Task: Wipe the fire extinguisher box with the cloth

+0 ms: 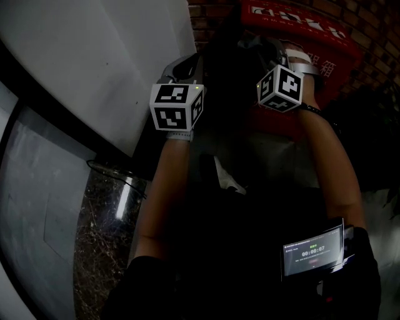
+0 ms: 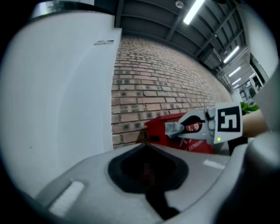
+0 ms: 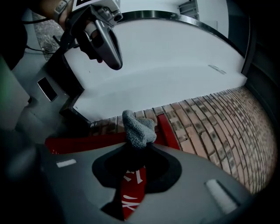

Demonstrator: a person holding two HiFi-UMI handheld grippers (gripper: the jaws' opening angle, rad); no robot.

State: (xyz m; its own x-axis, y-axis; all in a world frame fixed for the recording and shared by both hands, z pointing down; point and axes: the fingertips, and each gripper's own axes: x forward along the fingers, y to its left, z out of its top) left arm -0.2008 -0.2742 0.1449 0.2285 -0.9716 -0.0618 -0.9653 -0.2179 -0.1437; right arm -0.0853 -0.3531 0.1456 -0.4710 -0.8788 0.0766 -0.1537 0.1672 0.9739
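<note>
Your right hand-held gripper [image 3: 139,146] is clenched on the gray cloth [image 3: 138,127], which bunches out just ahead of its tips. Directly below those jaws is the red fire extinguisher box [image 2: 157,129], its white lettering showing through the gap under them. The cloth sits over the box's far edge, close to the wall, but I can't tell whether it is pressed onto the lid or hanging just above it.

Your left hand-held gripper [image 2: 145,146] has its jaws together with nothing between them. It is off to the left of the right one, clear of the box.

My read is that the pickup is done and the wiping is the step in hand. No streak or cleaned patch shows on the red surface, so treat the lid and the sides as left to do.

Beyond the right hand-held gripper, the brick wall [image 2: 166,74] rises behind the box. To the left of both is a white curved panel [image 2: 57,96]. The speckled stone floor [image 1: 100,250] lies under your left arm, light strips [image 2: 194,11] run overhead, and the spot is dim.
</note>
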